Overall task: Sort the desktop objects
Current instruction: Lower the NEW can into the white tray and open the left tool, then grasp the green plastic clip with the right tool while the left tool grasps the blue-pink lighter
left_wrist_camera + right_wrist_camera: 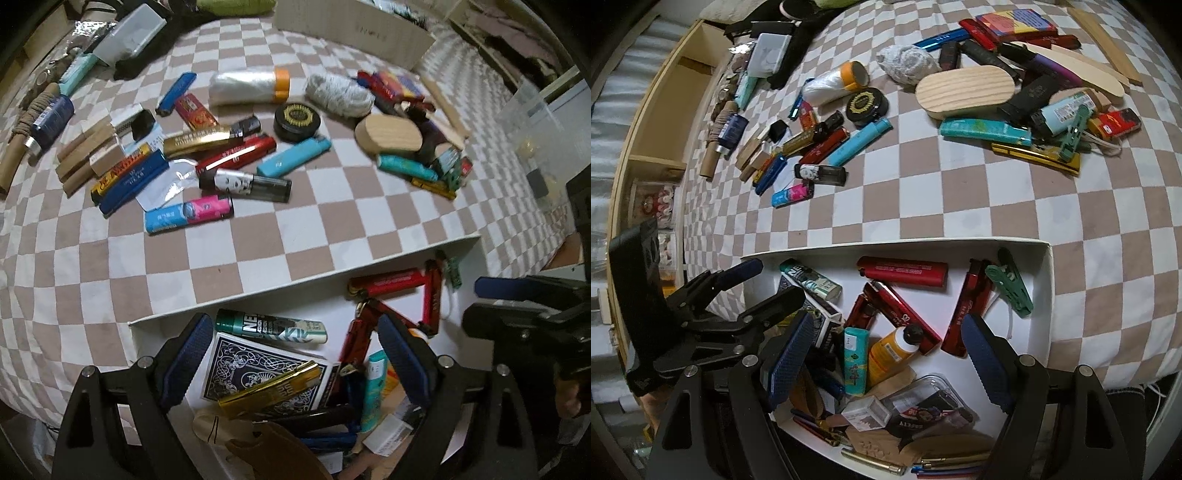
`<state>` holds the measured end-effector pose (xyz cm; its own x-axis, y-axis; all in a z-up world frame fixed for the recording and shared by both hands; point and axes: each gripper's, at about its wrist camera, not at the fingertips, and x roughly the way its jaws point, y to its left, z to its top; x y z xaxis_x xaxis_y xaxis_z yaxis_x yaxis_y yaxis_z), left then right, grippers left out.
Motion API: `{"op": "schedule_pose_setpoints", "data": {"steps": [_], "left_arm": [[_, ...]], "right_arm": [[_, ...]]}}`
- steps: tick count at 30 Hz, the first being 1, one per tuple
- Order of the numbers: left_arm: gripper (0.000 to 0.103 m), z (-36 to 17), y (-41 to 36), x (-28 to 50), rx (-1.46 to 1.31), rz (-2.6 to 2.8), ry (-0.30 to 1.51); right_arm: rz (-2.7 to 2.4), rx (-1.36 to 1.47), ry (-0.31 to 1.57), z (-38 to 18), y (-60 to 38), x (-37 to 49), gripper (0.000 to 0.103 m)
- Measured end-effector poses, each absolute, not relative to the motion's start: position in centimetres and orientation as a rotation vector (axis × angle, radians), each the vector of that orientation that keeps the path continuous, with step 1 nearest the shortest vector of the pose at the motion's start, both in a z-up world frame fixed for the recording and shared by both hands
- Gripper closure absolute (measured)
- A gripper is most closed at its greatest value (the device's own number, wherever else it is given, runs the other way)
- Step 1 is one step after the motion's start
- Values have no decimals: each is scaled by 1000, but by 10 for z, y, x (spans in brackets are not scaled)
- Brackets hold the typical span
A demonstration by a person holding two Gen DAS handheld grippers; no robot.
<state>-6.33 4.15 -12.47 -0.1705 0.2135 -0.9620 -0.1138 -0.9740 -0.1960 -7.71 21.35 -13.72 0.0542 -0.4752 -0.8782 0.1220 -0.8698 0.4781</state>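
A white box [295, 285] [897, 242] near the table's front edge holds red lighters [903, 271], a card deck [258, 365], a gold lighter [269, 387], a teal lighter [855, 354] and an orange tube [892, 350]. My left gripper [293, 356] hovers open over the box's left part, above the deck, holding nothing; the right wrist view shows it [768, 282] at the box's left rim. My right gripper [886, 363] is open over the box's middle, also empty, and appears at the right edge [474, 302] of the left wrist view. Loose lighters [188, 214] lie further back on the checkered cloth.
Two heaps sit on the checkered cloth [960, 199]: lighters and wooden sticks at the left, a wooden oval block [966, 92], wooden slats and more lighters at the right. A black round tin [297, 120] and a wrapped roll [247, 86] lie between. A clear plastic bin [535, 122] stands far right.
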Motion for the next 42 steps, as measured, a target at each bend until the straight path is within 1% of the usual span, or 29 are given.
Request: {"op": "schedule_pose_setpoints", "data": {"steps": [5,12,17,22,26,29,30,31,32,34,37,42], "left_arm": [[11,-106,37,-63,-1801,2279,-181],[11,-75,21,-64,-1656,2371,-269],[11,-65,7,-67,-1597,2415,-362],[11,-61,0,-71,-1557,2481,-354],[11,-61,-3,-74,-1519,2542,-342],[11,-66,-8,-79,-1520,2553,-375],[10,-68,-10,-80,-1527,2555,-381],[7,-69,-12,-82,-1534,2558,-380],[0,-70,-13,-83,-1539,2566,-374],[0,-72,-16,-87,-1541,2585,-348],[0,-76,-18,-91,-1553,2596,-317],[0,-81,-23,-96,-1567,2617,-283]], "right_arm": [[-1897,1825,-349,-120,211,-79,21],[-1986,1624,-332,-84,211,-80,21],[-2079,1494,-358,-62,221,-86,21],[-2189,1442,-369,-54,237,-99,21],[-2260,1481,-392,-63,253,-114,20],[-2300,1524,-393,-73,264,-123,12],[-2309,1533,-389,-75,267,-126,12],[-2315,1539,-385,-77,269,-127,12],[-2325,1543,-383,-78,272,-130,12],[-2344,1550,-382,-82,279,-134,12],[-2364,1562,-382,-87,288,-138,0],[-2354,1640,-393,-106,296,-147,0]]}}
